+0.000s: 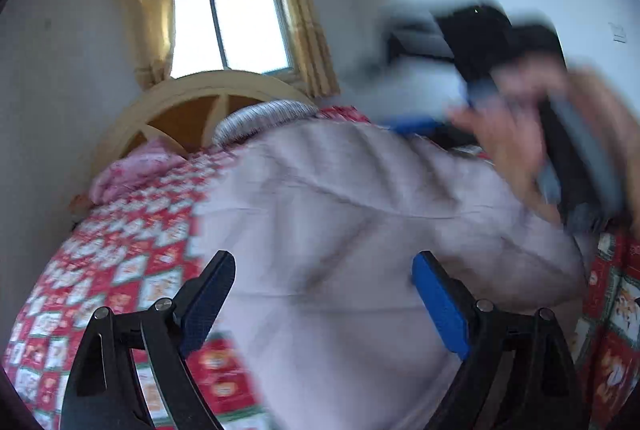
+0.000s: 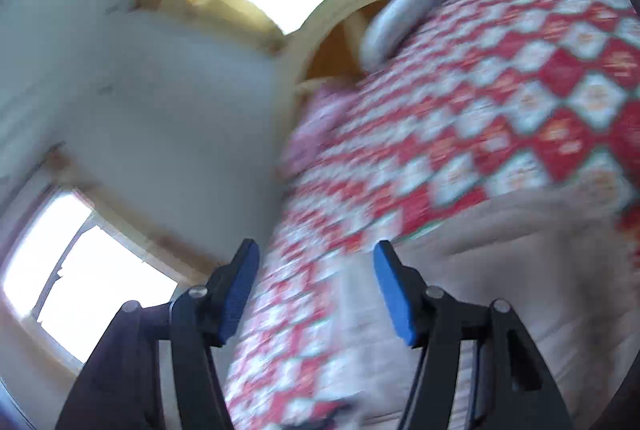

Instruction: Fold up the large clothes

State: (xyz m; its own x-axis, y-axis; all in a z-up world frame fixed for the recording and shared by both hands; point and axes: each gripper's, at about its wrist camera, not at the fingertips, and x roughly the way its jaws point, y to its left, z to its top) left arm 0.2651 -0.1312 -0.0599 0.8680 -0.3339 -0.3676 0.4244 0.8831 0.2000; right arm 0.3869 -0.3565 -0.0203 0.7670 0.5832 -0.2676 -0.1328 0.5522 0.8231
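Note:
A large pale lilac padded coat (image 1: pixel 352 213) lies spread on a bed with a red and white patterned quilt (image 1: pixel 132 262). My left gripper (image 1: pixel 322 266) is open and empty, its jaws wide apart just above the coat's near part. In the left wrist view the right hand and its gripper (image 1: pixel 520 109) show as a blur above the coat's right side. In the right wrist view my right gripper (image 2: pixel 316 258) is open and empty, tilted, over the coat's edge (image 2: pixel 500 270) and the quilt (image 2: pixel 500 89). Both views are blurred.
A curved wooden headboard (image 1: pixel 192 97) stands at the far end with a grey striped pillow (image 1: pixel 260 117) and a pink pillow (image 1: pixel 132 169). A curtained window (image 1: pixel 228 13) is behind it. White walls (image 2: pixel 160 101) and a second window (image 2: pixel 80 282) lie to the left.

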